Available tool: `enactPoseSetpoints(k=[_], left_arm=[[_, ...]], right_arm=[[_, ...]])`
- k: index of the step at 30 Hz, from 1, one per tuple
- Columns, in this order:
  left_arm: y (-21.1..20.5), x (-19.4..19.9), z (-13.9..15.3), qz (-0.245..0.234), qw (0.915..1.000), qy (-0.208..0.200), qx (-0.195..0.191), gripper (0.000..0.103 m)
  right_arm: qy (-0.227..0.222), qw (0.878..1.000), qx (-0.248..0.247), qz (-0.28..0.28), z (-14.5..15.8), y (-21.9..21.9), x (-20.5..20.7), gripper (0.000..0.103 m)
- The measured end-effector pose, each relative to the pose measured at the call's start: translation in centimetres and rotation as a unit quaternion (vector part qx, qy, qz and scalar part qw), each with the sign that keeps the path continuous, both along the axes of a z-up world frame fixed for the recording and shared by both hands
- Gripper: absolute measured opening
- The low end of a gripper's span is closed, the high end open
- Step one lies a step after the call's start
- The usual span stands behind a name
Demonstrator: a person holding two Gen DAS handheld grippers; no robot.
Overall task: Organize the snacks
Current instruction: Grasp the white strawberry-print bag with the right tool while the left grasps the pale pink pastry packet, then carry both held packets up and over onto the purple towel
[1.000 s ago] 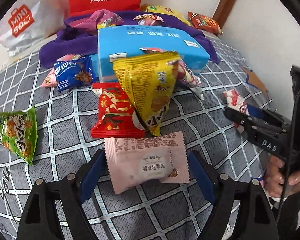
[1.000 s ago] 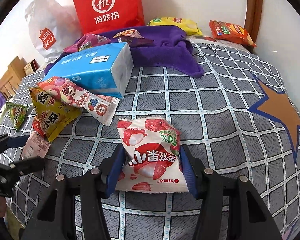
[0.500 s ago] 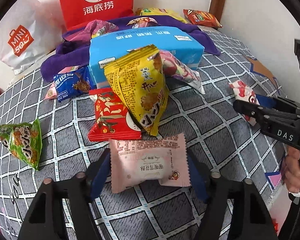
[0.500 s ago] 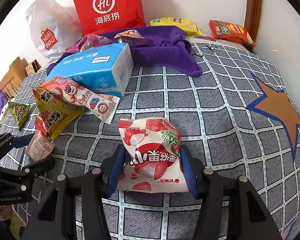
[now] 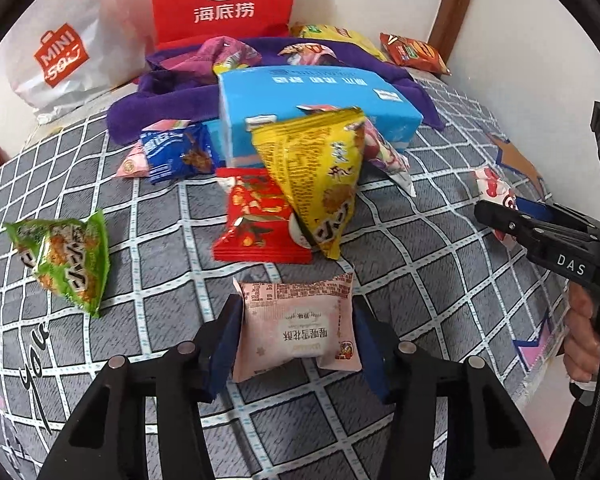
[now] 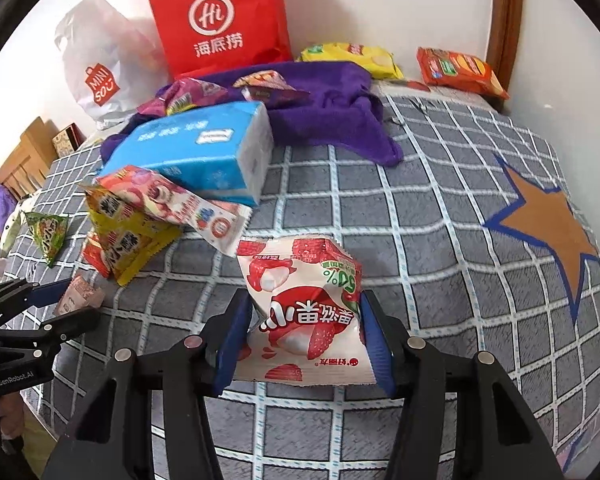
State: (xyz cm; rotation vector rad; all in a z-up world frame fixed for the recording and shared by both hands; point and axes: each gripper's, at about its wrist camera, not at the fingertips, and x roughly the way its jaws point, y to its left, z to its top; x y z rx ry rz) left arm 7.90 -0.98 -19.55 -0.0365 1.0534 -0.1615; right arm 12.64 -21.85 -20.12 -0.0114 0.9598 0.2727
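My left gripper (image 5: 296, 336) is shut on a pink snack packet (image 5: 296, 330) and holds it just above the grey checked cloth (image 5: 420, 248). My right gripper (image 6: 306, 332) is shut on a white and red strawberry packet (image 6: 306, 304). That right gripper (image 5: 500, 216) also shows at the right of the left wrist view. The left gripper (image 6: 60, 300) with the pink packet (image 6: 80, 294) shows at the left of the right wrist view. A yellow triangular packet (image 5: 320, 184) leans on a red packet (image 5: 256, 220) ahead of the left gripper.
A blue tissue pack (image 5: 312, 108) lies mid-table with a purple towel (image 6: 332, 108) behind it. A green packet (image 5: 66, 256) lies at the left and a blue packet (image 5: 176, 152) by the tissue pack. A red paper bag (image 5: 224, 0) and a white bag (image 5: 60, 56) stand at the back wall.
My left gripper has closed in on the pink packet, squeezed it narrower and lifted it a little. The right gripper keeps its hold on the strawberry packet and has shifted slightly.
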Motion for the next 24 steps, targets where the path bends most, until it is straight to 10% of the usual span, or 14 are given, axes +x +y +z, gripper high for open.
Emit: enactPoseSetpoints(k=[24], left_arm=[[5.3, 2.0, 8.3, 0.031, 0.9961, -0.060, -0.055, 0.051]], right_arm=[[-0.067, 0.998, -0.006, 0.017, 8.2, 5.1, 3.0, 0.054]])
